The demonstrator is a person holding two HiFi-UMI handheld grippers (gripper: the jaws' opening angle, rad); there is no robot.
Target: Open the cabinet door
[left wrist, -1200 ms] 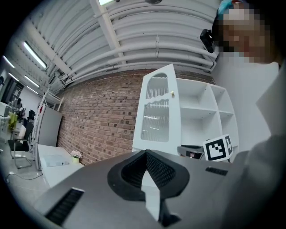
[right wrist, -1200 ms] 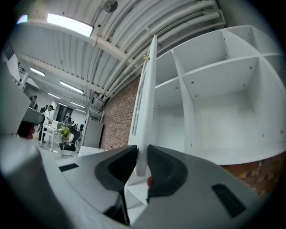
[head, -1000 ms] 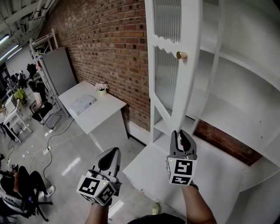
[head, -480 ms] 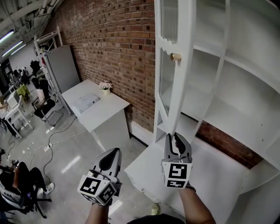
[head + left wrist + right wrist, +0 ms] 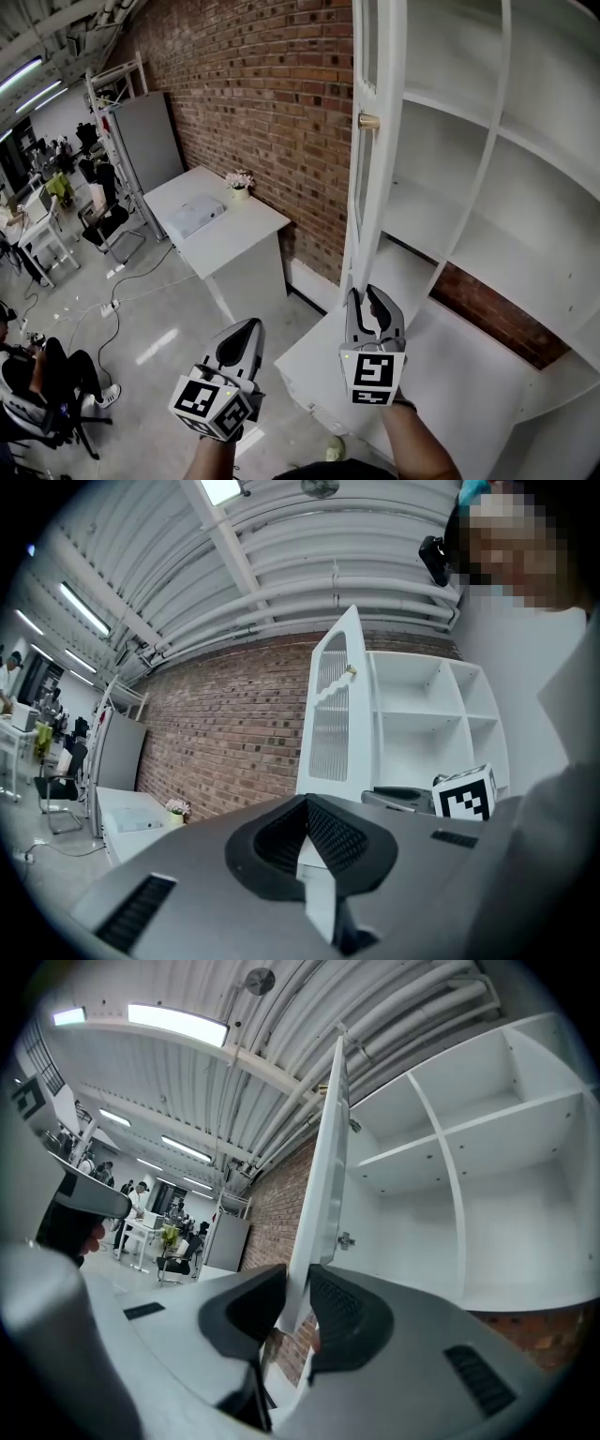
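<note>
Right gripper (image 5: 367,292) at the lower edge of the cabinet door (image 5: 386,187): the jaws, which have just been opening a little, stand narrowly apart with the door's bottom corner between them, both pads against it. Left gripper (image 5: 251,322), held low and well apart from the cabinet, has its jaws together on nothing. The door stands swung out from the empty white shelves (image 5: 525,150), seen nearly edge-on from the head view, brass knob (image 5: 368,121) facing the brick wall (image 5: 244,94). Only the left gripper view shows the door's ribbed panel (image 5: 330,714) face-on; only the right gripper view shows a small metal fitting (image 5: 347,1239) on its inner side.
</note>
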